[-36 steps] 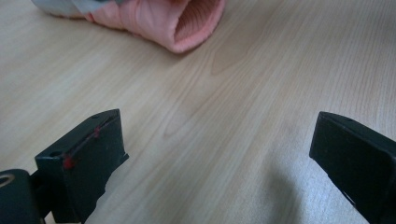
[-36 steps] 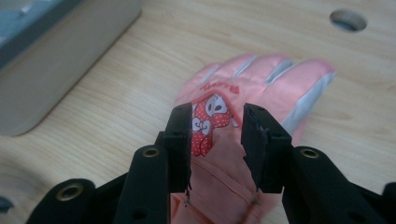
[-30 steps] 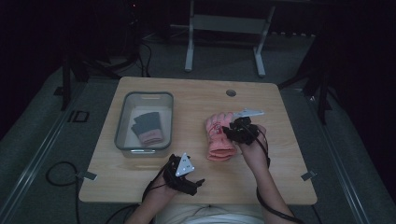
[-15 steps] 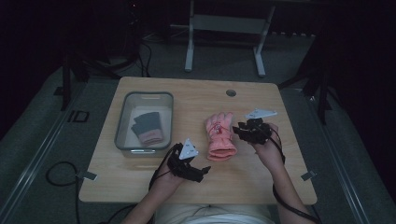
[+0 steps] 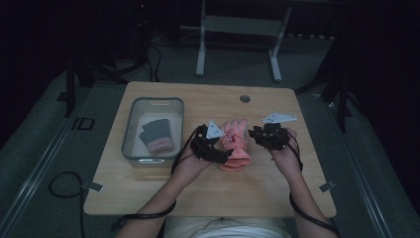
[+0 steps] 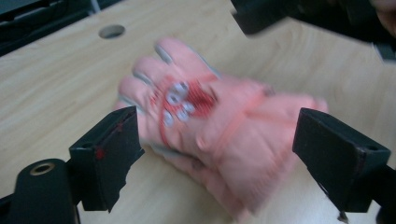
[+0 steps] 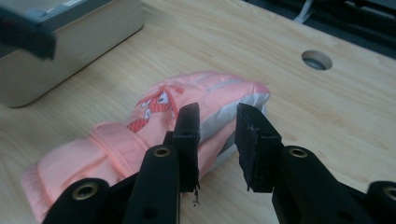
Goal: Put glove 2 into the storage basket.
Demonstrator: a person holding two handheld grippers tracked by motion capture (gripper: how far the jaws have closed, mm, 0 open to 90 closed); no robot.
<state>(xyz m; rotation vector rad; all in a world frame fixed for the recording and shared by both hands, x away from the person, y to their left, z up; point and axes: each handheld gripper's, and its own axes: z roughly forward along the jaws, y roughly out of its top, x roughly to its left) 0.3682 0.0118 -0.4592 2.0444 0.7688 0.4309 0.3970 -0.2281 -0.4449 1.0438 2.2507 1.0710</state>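
a pink glove (image 5: 236, 146) lies flat on the wooden table (image 5: 277, 188), cuff toward the person, to the right of a grey bin (image 5: 132, 144) that holds a dark glove (image 5: 156, 135). the left claw (image 5: 225, 155) sits at the glove's left side; its jaws stand wide with the glove between them but not pressed, and they have just been closing a little. the right claw (image 5: 252, 133) hovers just beside the glove's right edge, jaws narrowly parted, gripping nothing, and just been closing.

No readable text, labels or signs anywhere.
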